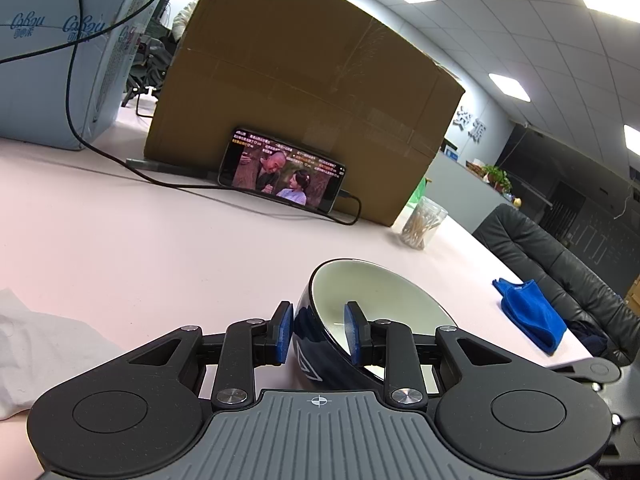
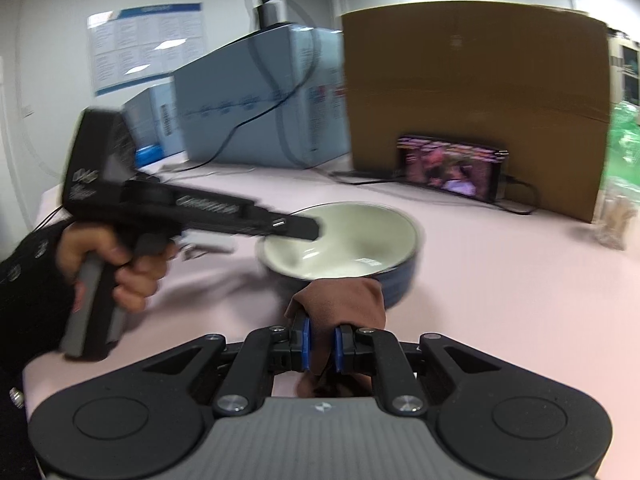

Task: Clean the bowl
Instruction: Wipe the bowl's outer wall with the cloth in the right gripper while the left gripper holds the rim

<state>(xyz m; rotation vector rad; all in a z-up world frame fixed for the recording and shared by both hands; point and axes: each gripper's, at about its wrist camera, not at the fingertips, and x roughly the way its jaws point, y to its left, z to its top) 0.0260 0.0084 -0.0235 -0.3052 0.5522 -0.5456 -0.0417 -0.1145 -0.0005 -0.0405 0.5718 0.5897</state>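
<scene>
Bowl [image 1: 372, 312] rim clamped by left gripper [image 1: 318, 334], right gripper [image 2: 322, 350] pinching brown cloth [image 2: 340, 300]

Bowl [image 1: 372, 300]: dark navy outside with a white triangle outline, cream inside. Cloth [image 2: 344, 304] in right gripper [image 2: 322, 350]: brown. Folded cloth [image 1: 530, 312] at table [image 1: 140, 248] edge: bright blue. Table: pale pink. Gripper pads [image 1: 283, 332]: blue.

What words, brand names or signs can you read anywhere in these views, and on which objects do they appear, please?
"CoRou", repeated in script: pale blue package.
Two large Chinese characters, unclear: far wall sign.
Overlay text: phone, too small.
Wall poster: blurred.
White lettering on the left gripper's body: blurred.
</scene>
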